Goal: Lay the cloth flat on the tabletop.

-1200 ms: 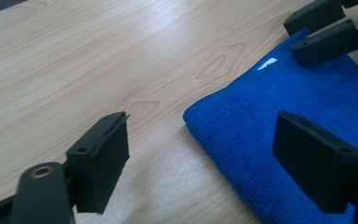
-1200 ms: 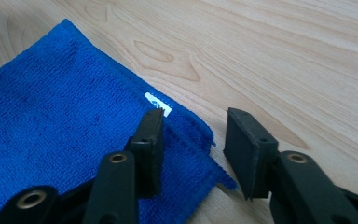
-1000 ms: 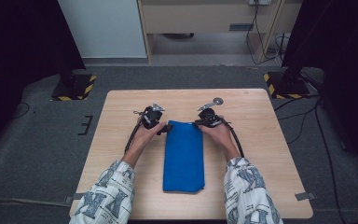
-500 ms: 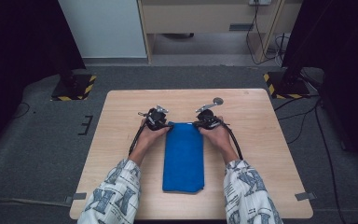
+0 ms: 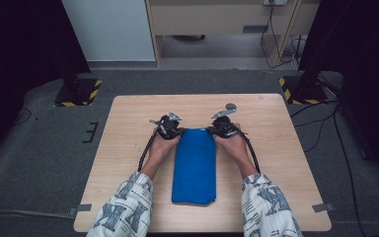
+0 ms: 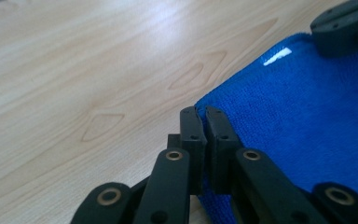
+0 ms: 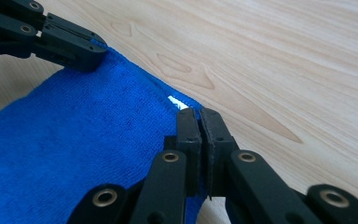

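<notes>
A blue towel (image 5: 194, 165), folded into a long strip, lies in the middle of the wooden table (image 5: 128, 148). My left gripper (image 5: 179, 131) is at its far left corner, and its jaws have just been closing. In the left gripper view the left gripper (image 6: 200, 112) is shut on the edge of the towel (image 6: 307, 116). My right gripper (image 5: 213, 130) is at the far right corner. In the right gripper view the right gripper (image 7: 196, 113) is shut on the towel (image 7: 74, 140) beside a white tag (image 7: 177, 101). Each gripper view shows the other gripper on the opposite corner.
A small grey disc (image 5: 231, 105) lies on the table just beyond my right gripper. Bare wood surrounds the towel on all sides. Black stands with yellow-striped bases (image 5: 79, 93) stand on the floor at both far corners.
My left gripper has shifted a little right onto the towel's far left corner and closed there. The right gripper and the towel have stayed in place.
</notes>
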Demonstrator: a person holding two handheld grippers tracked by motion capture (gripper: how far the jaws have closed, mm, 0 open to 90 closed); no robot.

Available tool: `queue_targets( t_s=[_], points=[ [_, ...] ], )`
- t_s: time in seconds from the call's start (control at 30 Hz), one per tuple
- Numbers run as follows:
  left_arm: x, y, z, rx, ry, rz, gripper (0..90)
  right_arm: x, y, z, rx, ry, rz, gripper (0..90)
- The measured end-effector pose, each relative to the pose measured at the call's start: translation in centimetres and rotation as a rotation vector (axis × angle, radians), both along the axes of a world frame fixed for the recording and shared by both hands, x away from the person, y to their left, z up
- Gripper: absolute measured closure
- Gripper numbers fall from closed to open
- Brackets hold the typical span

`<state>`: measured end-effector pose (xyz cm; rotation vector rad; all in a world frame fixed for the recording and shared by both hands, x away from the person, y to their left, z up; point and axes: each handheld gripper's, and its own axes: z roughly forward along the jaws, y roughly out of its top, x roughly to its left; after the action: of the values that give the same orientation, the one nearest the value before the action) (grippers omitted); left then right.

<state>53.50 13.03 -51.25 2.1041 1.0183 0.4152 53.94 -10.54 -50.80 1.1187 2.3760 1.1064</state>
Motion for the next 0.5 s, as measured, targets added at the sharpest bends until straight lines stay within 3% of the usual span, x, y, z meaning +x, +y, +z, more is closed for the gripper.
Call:
queue_targets(
  t_s=[0.13,0.3,0.5],
  points=[
    [-0.6,-0.1,1.1,-0.002,-0.025,-0.010,87.0,-0.5,-0.4,0.7,0.021,-0.024,0.000,87.5],
    [-0.9,-0.3,2.1,-0.018,-0.056,-0.014,87.0,-0.7,-0.7,1.9,0.008,-0.040,-0.005,87.6],
    [-1.1,-0.2,2.9,-0.027,-0.069,-0.012,87.0,-0.7,-0.8,3.2,0.013,-0.058,-0.001,87.6]
  ],
)
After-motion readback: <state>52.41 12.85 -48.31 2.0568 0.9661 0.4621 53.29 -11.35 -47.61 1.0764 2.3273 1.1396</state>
